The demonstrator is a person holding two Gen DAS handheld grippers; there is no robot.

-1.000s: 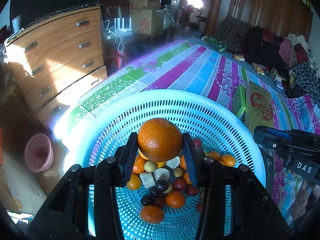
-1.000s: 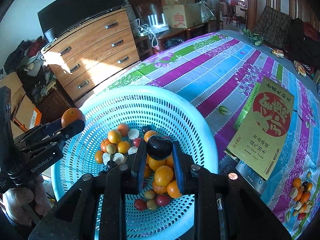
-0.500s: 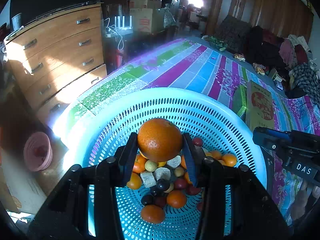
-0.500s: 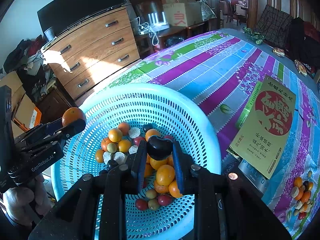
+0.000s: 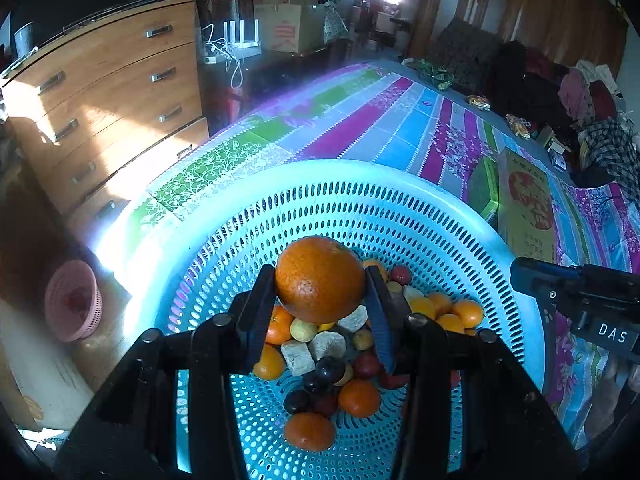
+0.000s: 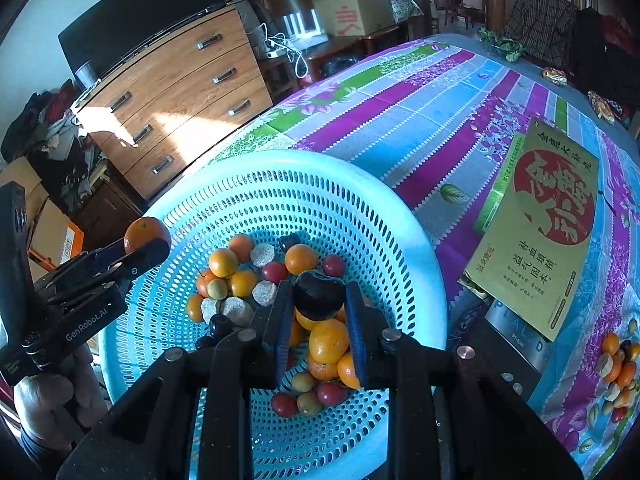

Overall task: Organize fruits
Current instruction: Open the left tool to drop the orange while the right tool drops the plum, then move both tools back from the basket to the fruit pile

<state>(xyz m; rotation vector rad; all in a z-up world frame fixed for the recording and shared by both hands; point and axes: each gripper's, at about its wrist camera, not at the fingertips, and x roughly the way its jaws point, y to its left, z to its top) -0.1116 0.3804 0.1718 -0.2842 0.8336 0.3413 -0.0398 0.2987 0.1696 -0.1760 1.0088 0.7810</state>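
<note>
A round light-blue perforated basket [image 5: 360, 200] [image 6: 360, 208] sits on the striped tablecloth and holds several small oranges, red and dark fruits and pale chunks [image 5: 328, 360] [image 6: 256, 280]. My left gripper [image 5: 320, 304] is shut on a large orange [image 5: 320, 278] above the basket's near side; it also shows in the right wrist view [image 6: 146, 234]. My right gripper [image 6: 318, 312] is shut on a dark plum [image 6: 319, 295] above the fruit pile. The right gripper's body shows at the right of the left wrist view [image 5: 580, 300].
A yellow-and-red box [image 6: 540, 220] [image 5: 526, 208] lies on the tablecloth right of the basket. A wooden chest of drawers [image 5: 100, 100] stands beyond the table's left edge. A pink basket [image 5: 72, 300] sits on the floor at left. Cardboard boxes [image 6: 352, 8] stand behind.
Both grippers have stayed almost still over the basket, each holding its fruit. The views have shifted only slightly.
</note>
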